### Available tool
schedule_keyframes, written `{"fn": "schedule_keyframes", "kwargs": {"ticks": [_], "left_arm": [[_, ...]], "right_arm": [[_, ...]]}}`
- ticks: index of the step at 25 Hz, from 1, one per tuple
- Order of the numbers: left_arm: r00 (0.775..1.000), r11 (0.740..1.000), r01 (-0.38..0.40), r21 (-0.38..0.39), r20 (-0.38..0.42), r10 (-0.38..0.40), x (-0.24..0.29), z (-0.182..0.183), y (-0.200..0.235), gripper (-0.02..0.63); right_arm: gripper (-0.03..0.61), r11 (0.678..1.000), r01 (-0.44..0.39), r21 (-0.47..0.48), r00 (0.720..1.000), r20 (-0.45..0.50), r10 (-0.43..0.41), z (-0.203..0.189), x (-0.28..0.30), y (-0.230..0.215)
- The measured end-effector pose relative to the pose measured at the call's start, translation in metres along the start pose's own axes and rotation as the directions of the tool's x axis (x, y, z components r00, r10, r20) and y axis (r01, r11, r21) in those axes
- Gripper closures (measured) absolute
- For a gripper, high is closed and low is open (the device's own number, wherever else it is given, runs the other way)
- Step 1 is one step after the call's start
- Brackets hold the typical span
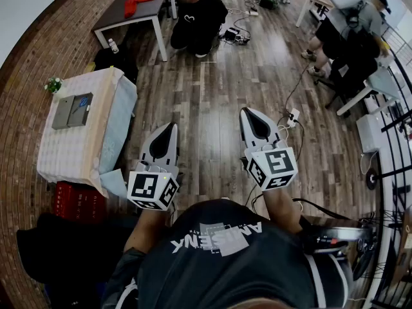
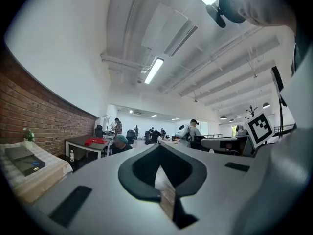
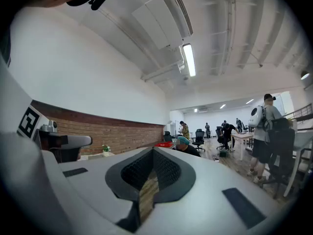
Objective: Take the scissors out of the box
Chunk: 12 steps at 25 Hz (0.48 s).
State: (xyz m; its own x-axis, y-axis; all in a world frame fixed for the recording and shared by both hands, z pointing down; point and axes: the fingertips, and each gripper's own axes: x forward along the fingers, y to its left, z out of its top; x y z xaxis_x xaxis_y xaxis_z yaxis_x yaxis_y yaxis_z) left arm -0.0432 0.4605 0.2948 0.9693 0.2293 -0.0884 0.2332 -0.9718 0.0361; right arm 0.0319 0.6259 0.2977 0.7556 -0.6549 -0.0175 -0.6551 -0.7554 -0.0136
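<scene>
A flat grey box (image 1: 71, 111) lies open on a low table with a white cloth (image 1: 71, 153) at the left of the head view. A small blue thing (image 1: 82, 105) rests in the box, too small to tell as scissors. The left gripper view shows the same box (image 2: 22, 159) at its far left. My left gripper (image 1: 172, 126) and right gripper (image 1: 247, 111) are held level over the wooden floor, well to the right of the table. Both have their jaws together and hold nothing. The jaw tips also meet in the left gripper (image 2: 159, 146) and right gripper (image 3: 153, 150) views.
A red crate (image 1: 77, 201) sits by the table's near end and a small plant (image 1: 53, 84) stands on its far corner. A crouched person in black (image 1: 196, 15) is ahead beside a dark table (image 1: 138, 5). Another person (image 1: 351, 24) stands at right. A power strip (image 1: 291, 118) and cables lie on the floor.
</scene>
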Motion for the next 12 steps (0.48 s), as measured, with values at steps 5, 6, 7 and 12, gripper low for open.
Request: {"fn": "schedule_keyframes", "kwargs": {"ticks": [5,6,7,12], "left_arm": [[0.999,0.999,-0.037,-0.004,-0.004,0.037,-0.002,0.004,0.003,0.601],[0.999,0.999,-0.041,-0.003,-0.005,0.041,-0.002,0.004,0.003,0.601],[0.999,0.999,-0.046,0.001,-0.005,0.046,-0.002,0.004,0.003,0.601],[0.997,0.996,-0.082,0.023,0.001,0.082,-0.003,0.009,0.017,0.601]], "right_arm": [[0.538,1.000,0.011,0.004,1.000,-0.006,-0.011,0.003,-0.008,-0.010],[0.538,1.000,0.010,0.004,1.000,-0.005,-0.010,0.004,-0.009,-0.011],[0.538,1.000,0.009,0.006,1.000,-0.004,-0.009,0.004,-0.009,-0.011],[0.538,1.000,0.023,-0.001,1.000,0.006,-0.023,0.009,-0.010,-0.020]]}}
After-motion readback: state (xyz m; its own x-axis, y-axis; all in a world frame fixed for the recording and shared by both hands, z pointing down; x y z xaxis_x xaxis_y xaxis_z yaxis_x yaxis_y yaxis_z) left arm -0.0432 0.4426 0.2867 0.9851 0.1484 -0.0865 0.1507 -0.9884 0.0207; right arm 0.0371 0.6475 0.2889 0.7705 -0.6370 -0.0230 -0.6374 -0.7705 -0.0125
